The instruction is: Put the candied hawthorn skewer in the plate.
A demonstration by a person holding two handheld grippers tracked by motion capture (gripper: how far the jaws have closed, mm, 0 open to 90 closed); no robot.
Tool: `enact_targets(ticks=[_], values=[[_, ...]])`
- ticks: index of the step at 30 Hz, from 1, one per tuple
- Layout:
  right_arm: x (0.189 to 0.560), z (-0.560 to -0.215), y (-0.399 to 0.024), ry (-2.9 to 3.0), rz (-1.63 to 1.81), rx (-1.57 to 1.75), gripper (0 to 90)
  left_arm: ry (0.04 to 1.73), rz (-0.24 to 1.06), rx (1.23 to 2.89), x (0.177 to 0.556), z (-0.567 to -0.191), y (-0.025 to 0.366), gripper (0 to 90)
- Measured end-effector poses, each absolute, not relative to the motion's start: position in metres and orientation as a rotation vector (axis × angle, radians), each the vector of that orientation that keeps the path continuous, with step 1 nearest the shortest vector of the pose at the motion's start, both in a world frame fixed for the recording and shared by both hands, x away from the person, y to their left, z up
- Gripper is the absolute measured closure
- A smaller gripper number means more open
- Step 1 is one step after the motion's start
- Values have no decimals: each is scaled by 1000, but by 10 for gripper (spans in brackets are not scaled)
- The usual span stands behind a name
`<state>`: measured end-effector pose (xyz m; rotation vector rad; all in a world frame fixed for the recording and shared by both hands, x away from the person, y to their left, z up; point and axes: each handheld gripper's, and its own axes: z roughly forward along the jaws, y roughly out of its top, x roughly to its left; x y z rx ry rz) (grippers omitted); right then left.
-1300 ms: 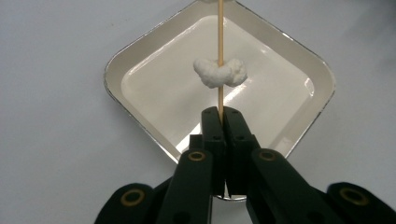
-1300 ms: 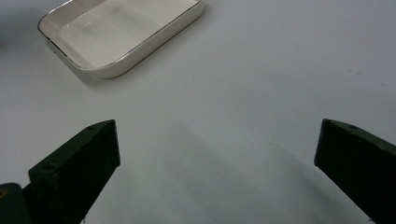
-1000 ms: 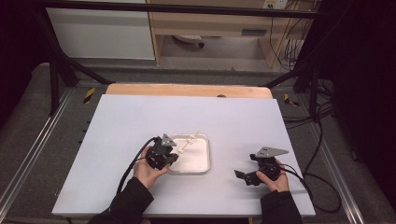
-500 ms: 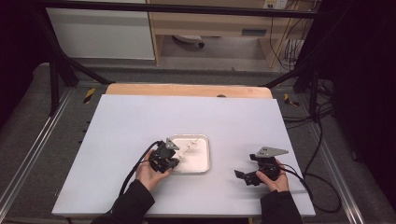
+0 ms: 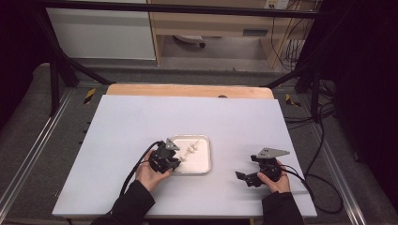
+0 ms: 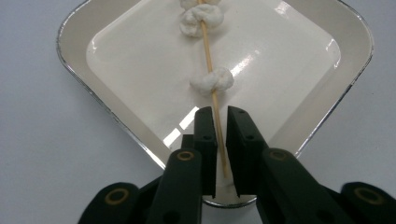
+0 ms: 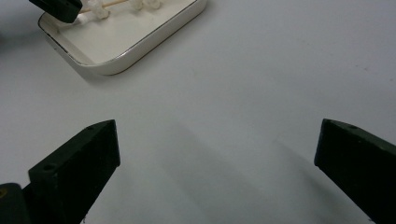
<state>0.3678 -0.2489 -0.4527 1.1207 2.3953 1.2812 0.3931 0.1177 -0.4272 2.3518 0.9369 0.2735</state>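
A thin wooden skewer (image 6: 208,51) with several small white lumps threaded on it lies in a shallow white tray (image 6: 74,51). My left gripper (image 6: 222,112) reaches over the tray's near corner. Its jaws have just been opening and stand a narrow gap apart, with the skewer's near end between them and no pad pressing on it. In the high view the left gripper (image 5: 176,164) sits at the tray's (image 5: 206,166) left edge, beside the skewer (image 5: 192,149). My right gripper (image 7: 217,135) is wide open over bare table, with nothing between its jaws. The high view has the right gripper (image 5: 248,168) to the right of the tray.
The white table top (image 5: 141,122) stretches wide around the tray, with a wooden strip (image 5: 187,90) along its far edge. Black cables (image 5: 319,185) trail off the right side. In the right gripper view the tray (image 7: 154,39) lies ahead at the upper left.
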Motion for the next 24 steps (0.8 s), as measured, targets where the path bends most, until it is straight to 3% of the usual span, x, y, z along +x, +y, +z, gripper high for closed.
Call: enact_targets(ticks=[7,11,12,15,17,18,24], values=[[368,-453,-249,2397,1274,1120,6,904,295,2312,391,-416,132,651],[368,-453,-249,2399,1273,1122,5,895,288,2286,390,-411,141,476],[368,-453,-249,2399,1273,1122,5,897,285,2276,389,-410,144,476],[368,-453,-249,2399,1271,1127,5,894,269,2272,388,-406,154,346],[368,-453,-249,2397,1274,1125,5,891,281,2268,386,-404,160,323],[368,-452,-249,2396,1275,1122,5,884,283,2266,386,-404,164,259],[368,-452,-250,2393,1267,1132,5,879,295,2234,381,-403,186,168]])
